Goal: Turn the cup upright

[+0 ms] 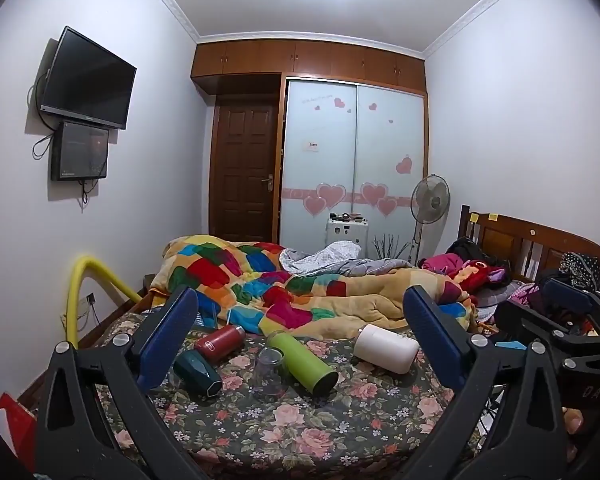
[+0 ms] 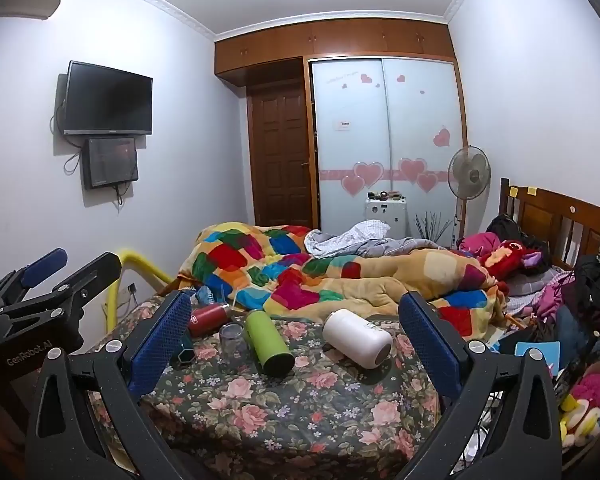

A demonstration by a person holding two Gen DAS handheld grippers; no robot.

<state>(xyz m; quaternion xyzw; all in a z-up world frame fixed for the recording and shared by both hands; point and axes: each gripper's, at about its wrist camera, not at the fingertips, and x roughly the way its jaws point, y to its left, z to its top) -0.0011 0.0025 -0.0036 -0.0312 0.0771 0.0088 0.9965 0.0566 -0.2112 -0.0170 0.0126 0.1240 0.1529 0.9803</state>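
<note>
On the floral bedsheet [image 1: 284, 420], five toppled cups lie scattered, the white cup [image 2: 358, 343] at one o'clock of the right gripper [image 2: 296, 344], which, like the left gripper [image 1: 300, 340], hangs wide-jawed and empty, likely sized for a body grasp.

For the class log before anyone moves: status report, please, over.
Left gripper and right gripper open, empty, above the bed. Green cup, white cup, red cup lying down. Nothing blocking.
</note>
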